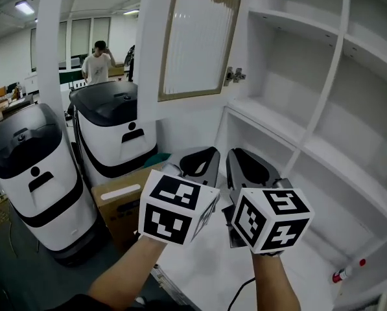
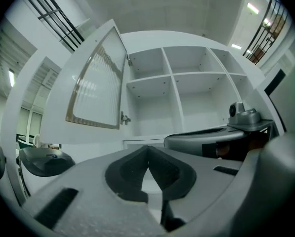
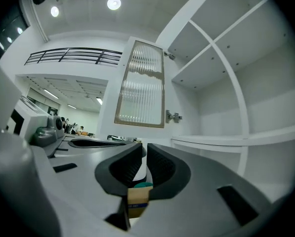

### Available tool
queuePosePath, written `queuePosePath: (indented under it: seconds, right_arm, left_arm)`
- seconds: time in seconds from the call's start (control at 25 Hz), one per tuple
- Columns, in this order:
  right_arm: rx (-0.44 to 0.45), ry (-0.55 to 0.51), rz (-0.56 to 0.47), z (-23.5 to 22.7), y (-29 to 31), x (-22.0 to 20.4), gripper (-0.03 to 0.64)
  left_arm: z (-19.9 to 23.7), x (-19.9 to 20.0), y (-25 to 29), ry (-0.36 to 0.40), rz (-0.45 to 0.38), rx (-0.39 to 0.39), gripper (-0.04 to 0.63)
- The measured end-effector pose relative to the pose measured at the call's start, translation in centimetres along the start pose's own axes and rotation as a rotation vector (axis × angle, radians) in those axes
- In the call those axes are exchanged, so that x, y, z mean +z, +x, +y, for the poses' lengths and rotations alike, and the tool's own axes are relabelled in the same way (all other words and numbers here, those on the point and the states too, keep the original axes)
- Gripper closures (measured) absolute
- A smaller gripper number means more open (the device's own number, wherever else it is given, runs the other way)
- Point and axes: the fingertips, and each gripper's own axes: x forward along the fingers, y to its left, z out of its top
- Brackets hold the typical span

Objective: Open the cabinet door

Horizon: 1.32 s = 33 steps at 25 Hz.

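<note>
Before the white cabinet, the cabinet door [image 1: 199,41] already stands swung out to the left on its hinge [image 1: 234,76], baring empty shelves [image 1: 290,24]. I hold both tongs low and side by side below it. The left tongs [image 2: 147,149] are closed tip to tip on nothing. The right tongs [image 3: 144,152] keep a narrow slit between the pads, also with nothing in it; the brown shape showing through that slit is a cardboard box [image 1: 118,199] on the floor beyond.

As I judge it, the risk now lies in the door itself. Its lower edge hangs just above and ahead of the tongs, so a careless lift could strike the frame or its ribbed glass panel. A knock from the left side could swing it back shut and undo the job, while a shove the other way would strain the hinge. A red-capped marker [image 1: 347,271] lying low at the cabinet's right could roll if the carcass is jolted.

No brand or text is legible. The cubes [image 1: 177,207] carry only black-and-white square patterns, the box's pale label is unreadable, and the two black-and-white machines [image 1: 34,167] show no name.
</note>
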Motion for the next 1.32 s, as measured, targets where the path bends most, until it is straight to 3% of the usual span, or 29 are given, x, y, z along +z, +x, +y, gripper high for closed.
queuePosePath:
  seconds: [0.6, 1.32]
  right_arm:
    - [-0.122, 0.05, 0.021, -7.8, -7.5, -1.8, 0.592]
    - [-0.135, 0.048, 0.025, -9.7, -7.7, -2.2, 0.592]
  left_arm:
    - [-9.9, -0.5, 3.1, -0.026, 0.027, -0.12, 0.583]
    - [-11.3, -0.8, 4.7, -0.014, 0.03, -0.14, 0.583]
